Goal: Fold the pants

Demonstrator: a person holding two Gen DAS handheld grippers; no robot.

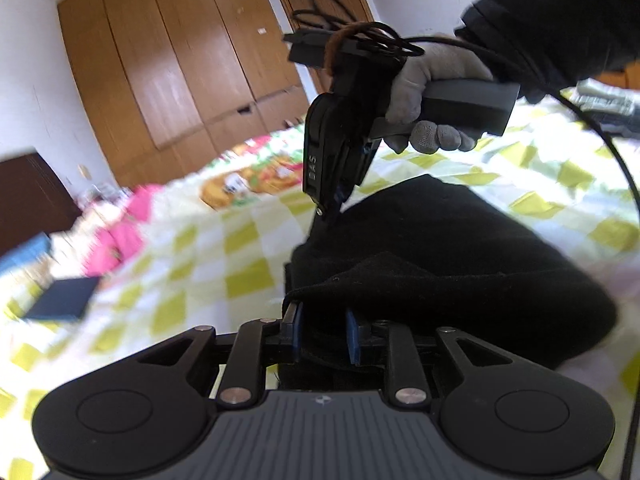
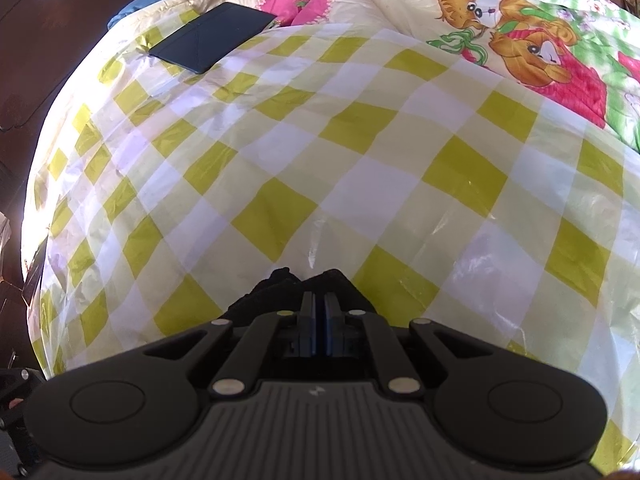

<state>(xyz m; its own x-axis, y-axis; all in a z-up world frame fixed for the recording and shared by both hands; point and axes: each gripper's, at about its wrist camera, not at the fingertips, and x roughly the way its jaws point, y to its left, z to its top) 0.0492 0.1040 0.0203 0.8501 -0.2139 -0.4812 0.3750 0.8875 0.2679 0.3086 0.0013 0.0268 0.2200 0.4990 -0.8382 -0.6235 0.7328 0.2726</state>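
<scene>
1. Nearest me, left gripper (image 1: 322, 330): blue pads apart with a thick bunch of the black pants (image 1: 440, 248) between them. I can't tell whether the pads actually press the cloth, so I treat this hold as unsure.
2. Pants sit as a dark heap on the checked bedcover (image 1: 192, 248), toward its near edge, partly folded over itself.
3. Just past the heap, right gripper (image 1: 330, 210), held by a gloved hand (image 1: 424, 92): fingers pressed together, pinching a corner of the pants. The right wrist view confirms black cloth (image 2: 280, 284) bunched around its closed tips.
4. Step in hand, my read: both ends of one edge gripped to carry a fold across.
5. To do it well: get the left pinch firm first, keep both grippers level, keep the edge taut between them, lay it down flat, release only once the cloth rests.
6. Far: dark tablet case (image 2: 212, 36) near the bedcover's far corner, pink cartoon quilt (image 2: 552, 64) beyond. Keep the fold clear of both.
</scene>
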